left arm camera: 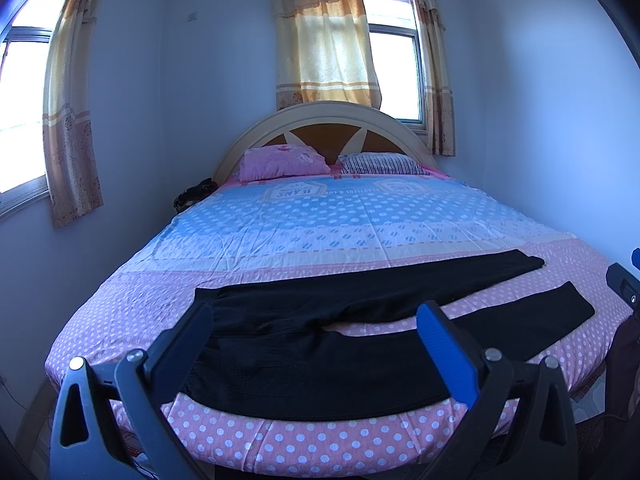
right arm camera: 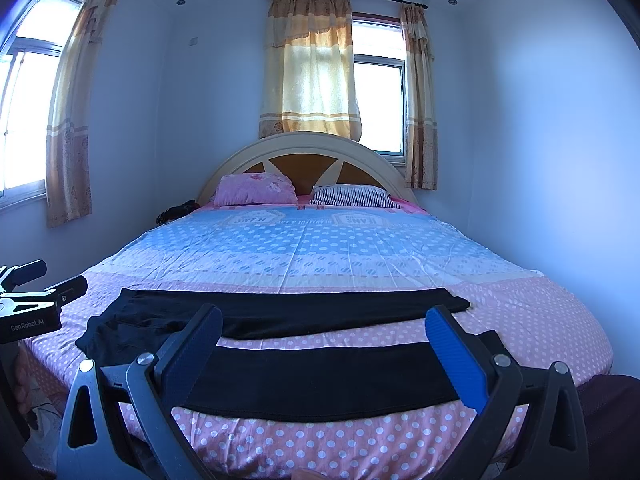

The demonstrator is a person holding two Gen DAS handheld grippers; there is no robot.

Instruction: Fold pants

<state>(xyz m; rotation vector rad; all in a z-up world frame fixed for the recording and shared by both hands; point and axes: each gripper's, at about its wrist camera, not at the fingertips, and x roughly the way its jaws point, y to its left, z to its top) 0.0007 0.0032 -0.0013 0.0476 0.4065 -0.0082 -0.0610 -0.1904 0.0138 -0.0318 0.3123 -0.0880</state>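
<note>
A pair of black pants (left arm camera: 352,336) lay spread flat across the foot end of the bed (left arm camera: 320,444), on the pink polka-dot band of the bedsheet (left arm camera: 360,216), well apart from the pink pillow (left arm camera: 284,162) and the striped pillow (left arm camera: 380,164) at the headboard (left arm camera: 320,120). The long axis of the pants ran crosswise to the bed, parallel to its foot edge: the waist lay toward the window-side edge and the two legs pointed toward the opposite edge, splayed in a narrow V with a strip of sheet showing between them. The left gripper (left arm camera: 316,332) hovered above the waist and seat with its fingers wide apart, holding nothing; the right gripper (right arm camera: 324,340) hung over the nearer leg, likewise spread and empty. The step in hand looked like the first grasp. To do it well, each gripper would probably need to pinch only the nearer leg's edge, one near the waist and one near the cuff, then carry it evenly over the farther leg so the seams line up without dragging the sheet.
</note>
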